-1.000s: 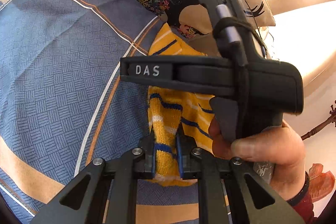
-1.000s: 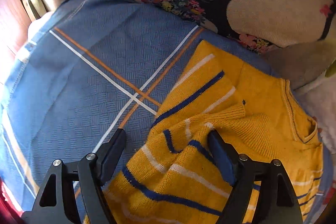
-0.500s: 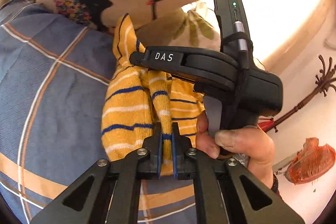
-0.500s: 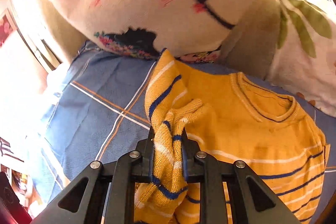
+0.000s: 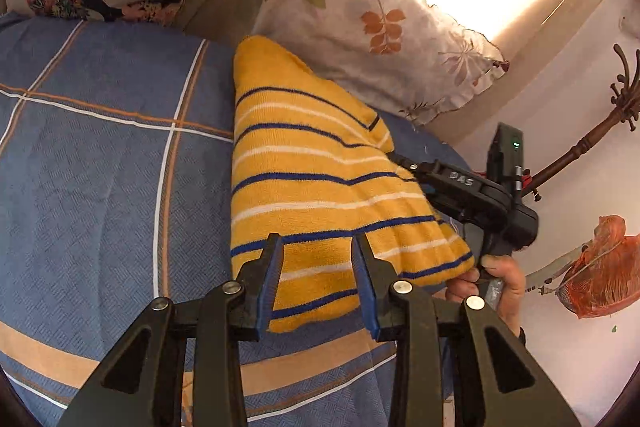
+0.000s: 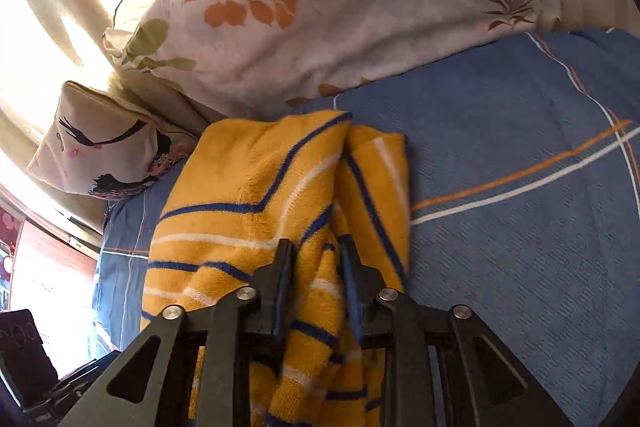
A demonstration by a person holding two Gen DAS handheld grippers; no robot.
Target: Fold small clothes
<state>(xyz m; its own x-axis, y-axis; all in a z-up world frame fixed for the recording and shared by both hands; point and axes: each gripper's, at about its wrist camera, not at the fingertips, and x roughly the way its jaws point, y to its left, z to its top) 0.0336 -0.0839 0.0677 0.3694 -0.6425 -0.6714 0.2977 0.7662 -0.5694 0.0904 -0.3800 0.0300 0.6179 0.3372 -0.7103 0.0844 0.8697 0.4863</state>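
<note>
Folded yellow sweater (image 5: 320, 179) lies on the blue plaid bedspread (image 5: 100, 167), long axis running 12 to 6 o'clock in the left wrist view, narrowing toward the leaf-print pillow (image 5: 380, 27) at 1 o'clock. Left gripper (image 5: 316, 267): jaws parted, straddling the near hem, cloth between them but not pinched. Right gripper (image 6: 316, 263): jaws nearly closed on a bunched ridge of knit at the sweater's edge; it enters at 4 o'clock in the left view. Right is the engaged one. Knit is soft, thick and fuzzy, with navy and white stripes; bedspread is a flat basket-weave. Judgement: fold laid, release pending.
</note>
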